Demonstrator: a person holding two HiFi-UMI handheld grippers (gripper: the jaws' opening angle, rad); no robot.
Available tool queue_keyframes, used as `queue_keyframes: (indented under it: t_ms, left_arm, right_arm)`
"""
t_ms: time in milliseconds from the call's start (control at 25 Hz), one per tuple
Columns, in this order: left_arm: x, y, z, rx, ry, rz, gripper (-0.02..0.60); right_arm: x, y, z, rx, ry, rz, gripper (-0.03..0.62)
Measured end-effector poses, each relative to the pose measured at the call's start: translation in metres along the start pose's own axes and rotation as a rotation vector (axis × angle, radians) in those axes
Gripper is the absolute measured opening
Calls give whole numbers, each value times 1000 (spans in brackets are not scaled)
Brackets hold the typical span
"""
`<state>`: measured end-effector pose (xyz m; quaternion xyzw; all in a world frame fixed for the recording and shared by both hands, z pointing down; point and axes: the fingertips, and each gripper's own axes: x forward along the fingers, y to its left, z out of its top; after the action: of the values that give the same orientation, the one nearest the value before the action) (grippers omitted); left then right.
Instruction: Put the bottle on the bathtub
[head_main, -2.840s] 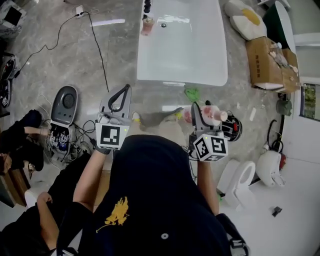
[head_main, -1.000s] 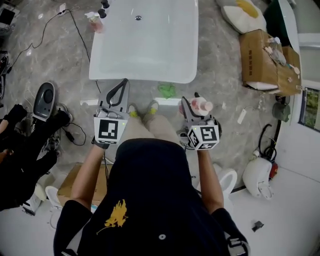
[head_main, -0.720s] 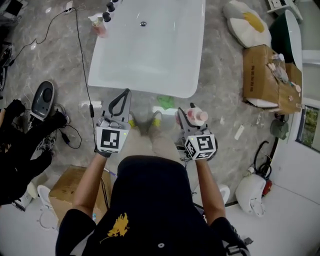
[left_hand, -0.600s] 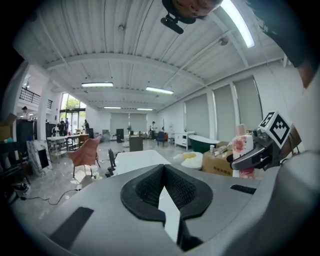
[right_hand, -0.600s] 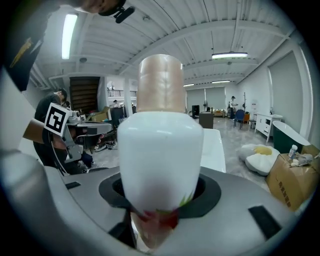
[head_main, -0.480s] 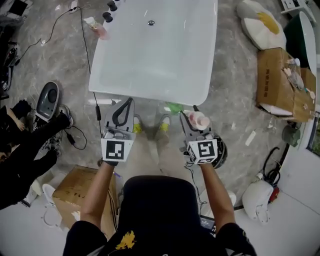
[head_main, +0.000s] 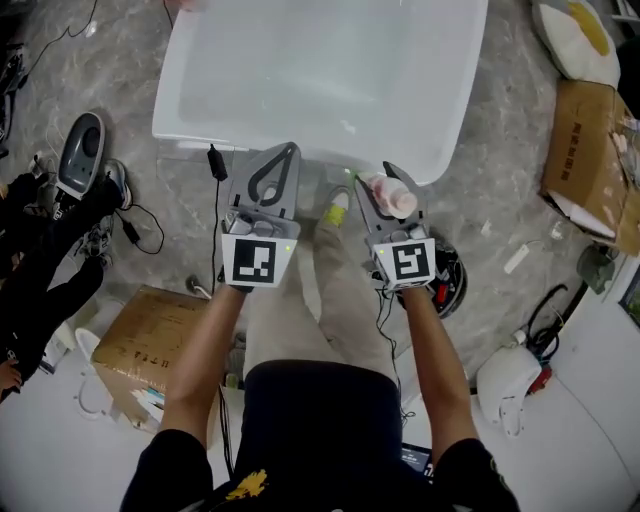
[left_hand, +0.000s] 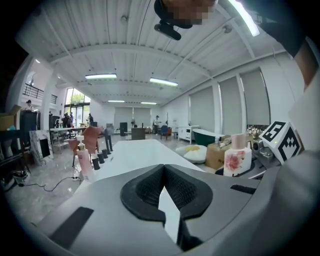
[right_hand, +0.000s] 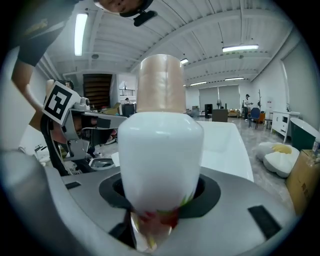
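The white bathtub (head_main: 320, 60) fills the top of the head view, and its near rim lies just beyond both grippers. My right gripper (head_main: 385, 185) is shut on a white bottle (head_main: 394, 196) with a pink cap and a flower print, held upright. In the right gripper view the bottle (right_hand: 160, 150) stands between the jaws of the right gripper (right_hand: 160, 197), with the bathtub (right_hand: 225, 140) behind it. My left gripper (head_main: 289, 150) is shut with nothing in it. In the left gripper view its tips (left_hand: 162, 167) meet, with the bathtub (left_hand: 135, 152) ahead and the held bottle (left_hand: 236, 159) at the right.
Several bottles (left_hand: 85, 155) stand at the tub's far left end. On the marble floor are a cardboard box (head_main: 590, 150) at the right, another box (head_main: 150, 350) at the lower left, a grey device (head_main: 80, 155) with cables, and a black helmet (head_main: 452, 275).
Both grippers have sunk and come up to the tub's near rim. The bottle stays in the right gripper, and the left gripper stays shut.
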<state>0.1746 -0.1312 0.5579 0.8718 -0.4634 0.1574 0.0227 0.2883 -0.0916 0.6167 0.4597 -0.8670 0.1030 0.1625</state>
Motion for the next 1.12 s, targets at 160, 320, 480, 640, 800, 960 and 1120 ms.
queue_keyframes:
  t_ms: [160,320,480,640,800,960,1120]
  left_arm:
    - [11,-1,-24,-4,-8,13,18]
    - [19,1,-41,-13,-18,35,18]
    - [17,10,-54,-4,-17,74,18]
    - [15,11,-66,-23,-5,94,18]
    - [15,8,-67,-35,-14,103,18]
    - [17,6,-64,-32,-15,98,18]
    - [17,2,-59,-37,-23,97,18]
  right_arm:
    - [22,2,-7,8,-87,-40,202]
    - [44,7,-21,-121,-110,-37,202]
    - [64,24,-36,-215,-83,9,202]
    - [70,23,-52,-163,-96,3,206]
    - [64,15,-57,-98,-83,1,210]
    - [68,16,-59,-154,-56,26,216]
    - [65,20,-87,-226,87,72,257]
